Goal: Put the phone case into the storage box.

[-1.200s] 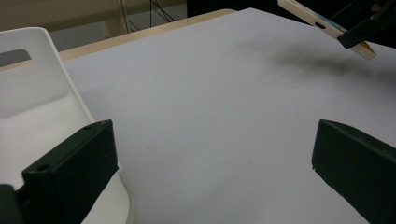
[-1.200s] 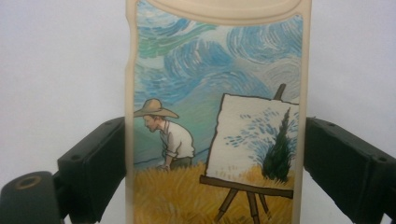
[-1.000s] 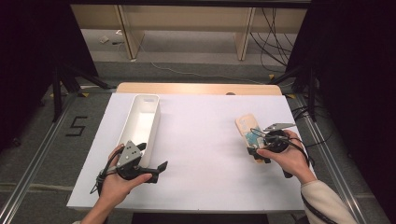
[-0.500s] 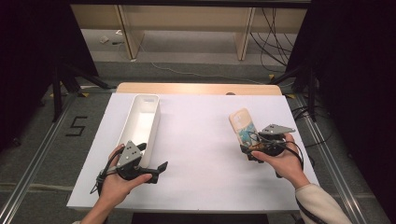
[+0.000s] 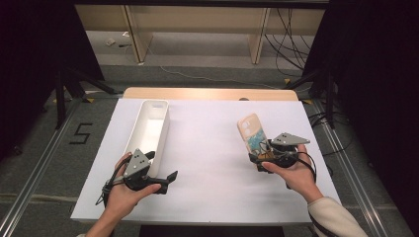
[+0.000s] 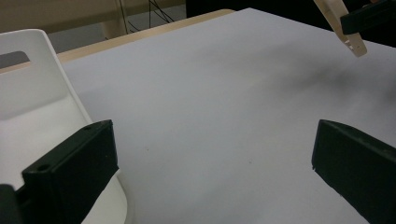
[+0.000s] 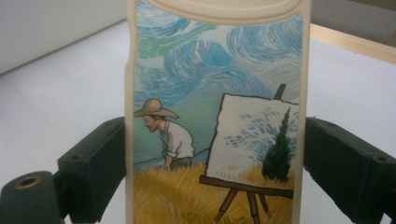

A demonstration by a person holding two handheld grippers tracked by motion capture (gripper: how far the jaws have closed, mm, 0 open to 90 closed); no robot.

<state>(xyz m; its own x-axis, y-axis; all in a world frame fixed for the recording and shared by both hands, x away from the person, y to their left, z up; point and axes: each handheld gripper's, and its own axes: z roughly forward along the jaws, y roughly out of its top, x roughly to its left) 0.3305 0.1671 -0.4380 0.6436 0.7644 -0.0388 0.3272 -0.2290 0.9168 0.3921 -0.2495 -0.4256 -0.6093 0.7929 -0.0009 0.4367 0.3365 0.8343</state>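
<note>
- High view: my right gripper (image 5: 261, 159) is clamped on the phone case (image 5: 252, 134) over the right half of the white table (image 5: 212, 197). The case sticks out forward from the jaws, tilted up, and looks lifted off the surface, though I can't say by how much. My left gripper (image 5: 165, 177) sits low at the near end of the white bin (image 5: 148, 129), jaws spread, holding nothing.
- Left gripper view: both black jaws stand wide apart over bare table, with the bin's wall just beside the left one. Up in the far corner I can see the case edge-on, pinched by the other gripper; it's really thin.
- Right gripper view: the case (image 7: 217, 112) fills the space between the jaws, which press on its two long cream edges. The printed back faces the camera: a painter in a straw hat at an easel.
- Handling guess: it's light and probably a bit flexible, being a hollow shell. Gripping across the long edges low down seems right to me, but squeezing hard could bow it and pop it out, and the glossy print may be slippery. I'd go gently.
</note>
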